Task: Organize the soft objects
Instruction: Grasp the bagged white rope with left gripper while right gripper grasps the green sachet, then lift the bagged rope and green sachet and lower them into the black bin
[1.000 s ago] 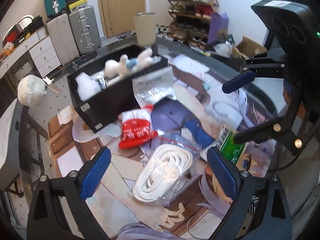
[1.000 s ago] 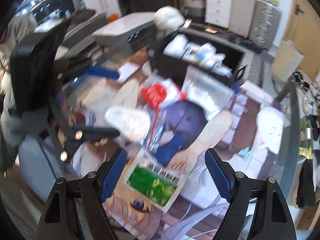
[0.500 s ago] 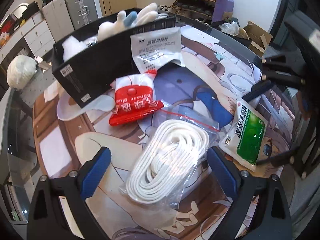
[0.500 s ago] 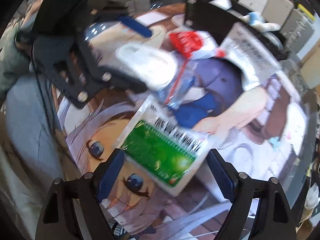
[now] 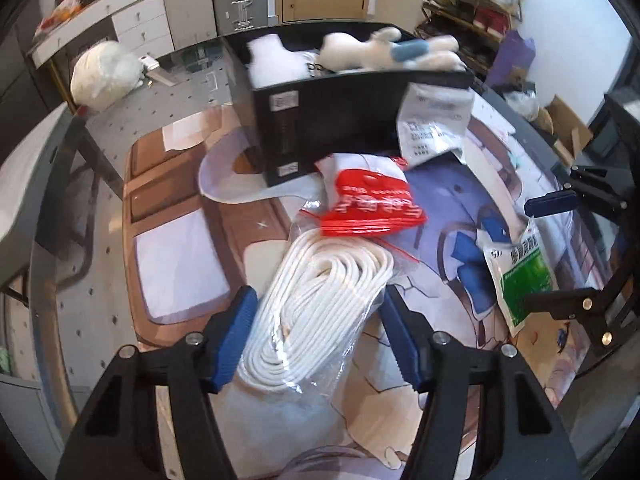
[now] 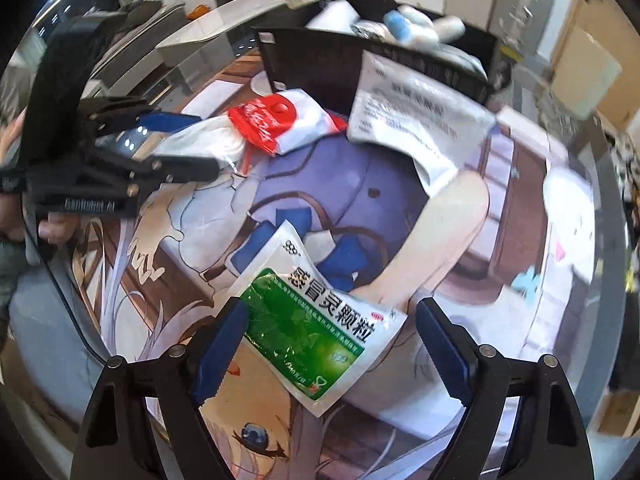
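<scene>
The bagged coil of white cord (image 5: pixel 320 304) lies on the printed mat over the tabletop (image 5: pixel 80 264), its long axis running away from the left gripper (image 5: pixel 316 336) toward the black bin (image 5: pixel 332 120), and its near half sits squarely between that gripper's blue pads (image 5: pixel 236 336) — so the coming squeeze falls across the coil's narrow width, not along its length. The jaws there have just been closing on it; the left pad appears to touch the clear bag, while the right pad stands just beside the plastic, and I cannot tell that either is pressing yet. The red-and-white packet (image 5: pixel 372 204) overlaps the coil's far end, so a lift may drag it. The right gripper (image 6: pixel 344 352) hangs over the green medicine sachet (image 6: pixel 308 320), jaws wide open: the sachet lies at a slant between them, its lower corner reaching toward the camera, left pad at its edge, right pad well clear. Each hand is nearest its own item. The bin, already holding a plush toy (image 5: pixel 384 52) and white bundles, stands beyond both, with a silver-white pouch (image 6: pixel 416 120) leaning against its front wall.
</scene>
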### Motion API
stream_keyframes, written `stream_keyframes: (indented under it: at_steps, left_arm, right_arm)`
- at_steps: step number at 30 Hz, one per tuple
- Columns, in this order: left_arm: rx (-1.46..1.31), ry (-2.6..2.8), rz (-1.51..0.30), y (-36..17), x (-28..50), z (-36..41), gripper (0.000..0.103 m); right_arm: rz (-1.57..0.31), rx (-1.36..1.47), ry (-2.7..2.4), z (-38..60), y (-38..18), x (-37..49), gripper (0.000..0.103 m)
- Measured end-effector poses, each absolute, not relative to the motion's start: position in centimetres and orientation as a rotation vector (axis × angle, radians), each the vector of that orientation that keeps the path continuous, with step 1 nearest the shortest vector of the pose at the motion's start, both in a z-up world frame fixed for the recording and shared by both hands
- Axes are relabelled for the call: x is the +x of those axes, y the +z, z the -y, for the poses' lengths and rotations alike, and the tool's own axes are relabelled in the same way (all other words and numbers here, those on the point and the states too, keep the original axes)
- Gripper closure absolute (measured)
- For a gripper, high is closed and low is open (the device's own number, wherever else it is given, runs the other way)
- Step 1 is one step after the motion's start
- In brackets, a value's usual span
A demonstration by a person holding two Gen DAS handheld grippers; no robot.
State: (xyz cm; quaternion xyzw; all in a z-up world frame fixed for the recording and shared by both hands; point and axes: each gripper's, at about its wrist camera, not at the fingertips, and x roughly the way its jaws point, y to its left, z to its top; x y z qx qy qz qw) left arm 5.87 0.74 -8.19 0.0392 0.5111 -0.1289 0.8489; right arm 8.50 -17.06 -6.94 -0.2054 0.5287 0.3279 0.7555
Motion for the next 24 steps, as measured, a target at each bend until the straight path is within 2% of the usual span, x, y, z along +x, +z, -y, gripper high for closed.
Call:
stream_keyframes:
  at_steps: [8,9,11,15,16,18,19,21,24]
  left_arm:
    - [0.052,-0.289,-1.083,-8.2,5.6,-1.0,0.035]
    - [0.055,-0.293,-1.083,-8.1,5.6,-0.8,0.034]
    - [0.052,-0.300,-1.086,-8.1,5.9,-0.8,0.030]
    - [0.055,-0.291,-1.079,-7.9,6.2,-0.9,0.029]
    - [0.059,-0.288,-1.076,-7.9,6.3,-0.9,0.029]
    - [0.063,-0.286,-1.073,-8.0,6.7,-0.9,0.044]
    - [0.068,-0.291,-1.078,-8.1,6.9,-0.8,0.061]
    - [0.099,-0.300,-1.063,-8.2,7.2,-0.5,0.065]
    - [0.154,-0.271,-1.040,-7.8,7.3,-0.1,0.066]
  right_arm:
    - [-1.162,-0.633,0.873,14.6,-7.7,8.8,0.016]
    - [-1.152,-0.662,0.875,14.3,-7.7,8.4,0.019]
    - [-1.142,-0.679,0.913,13.7,-7.4,7.4,0.044]
    - [-1.139,-0.665,0.894,12.9,-7.1,6.7,0.058]
    - [-1.140,-0.644,0.877,12.8,-7.2,6.5,0.066]
    - [-1.146,-0.533,0.820,12.6,-6.9,7.6,0.072]
    - [-1.144,-0.496,0.789,12.7,-6.8,8.4,0.073]
    - [-1.127,-0.440,0.692,13.2,-6.7,9.9,0.073]
    - [-1.151,-0.345,0.648,14.1,-6.7,11.3,0.071]
